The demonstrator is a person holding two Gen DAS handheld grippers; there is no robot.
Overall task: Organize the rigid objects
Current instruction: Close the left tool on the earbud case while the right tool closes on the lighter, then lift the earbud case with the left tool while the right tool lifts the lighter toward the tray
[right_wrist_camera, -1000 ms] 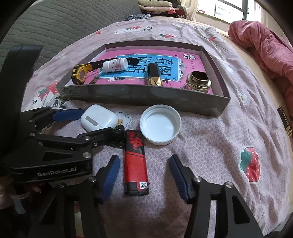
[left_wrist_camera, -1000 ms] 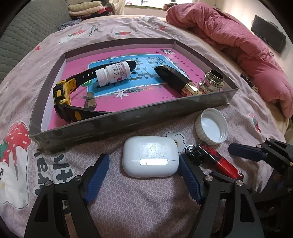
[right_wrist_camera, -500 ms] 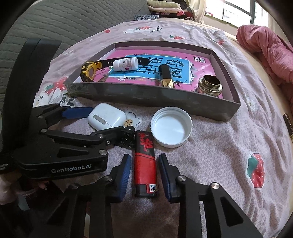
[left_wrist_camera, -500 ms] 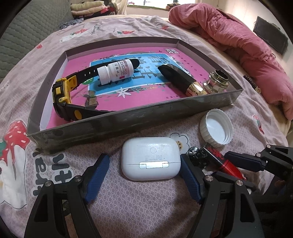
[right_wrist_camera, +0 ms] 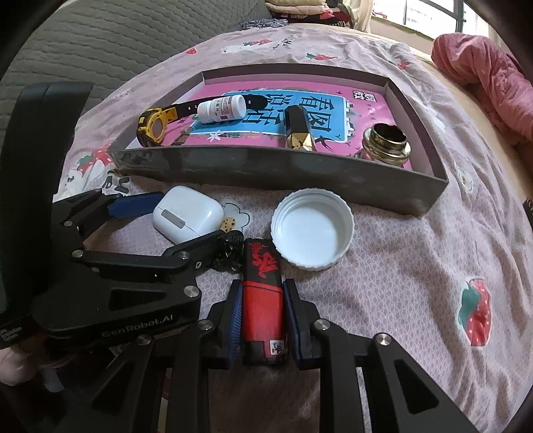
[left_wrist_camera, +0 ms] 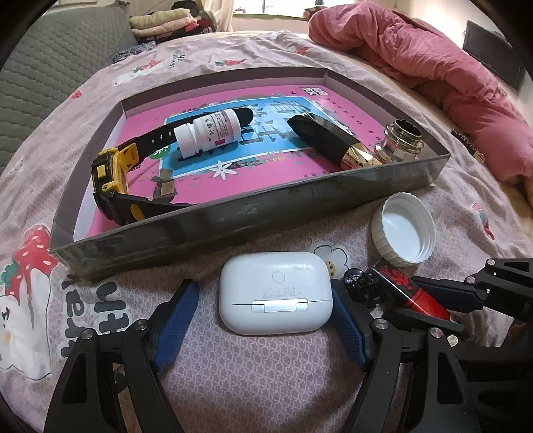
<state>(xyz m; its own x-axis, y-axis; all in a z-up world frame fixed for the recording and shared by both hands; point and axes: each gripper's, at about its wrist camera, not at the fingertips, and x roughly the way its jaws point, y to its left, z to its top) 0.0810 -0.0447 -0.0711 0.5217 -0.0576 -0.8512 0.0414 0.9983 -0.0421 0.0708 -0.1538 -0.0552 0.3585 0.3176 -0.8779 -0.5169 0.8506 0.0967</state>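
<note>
Clamping: right gripper (right_wrist_camera: 260,311) held the lighter (right_wrist_camera: 263,296) | left gripper (left_wrist_camera: 263,319) gaped around the earbud case (left_wrist_camera: 275,294) | risk: lighter perhaps snagging left finger.

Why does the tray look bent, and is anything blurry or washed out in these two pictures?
Left wrist view: the fisheye lens bows the tray's straight walls, the corners go black, and the window at the top is washed out. Right wrist view: same bowing, a bright window at top right, soft daylight with faint shadows; the lighter stays sharp.
</note>
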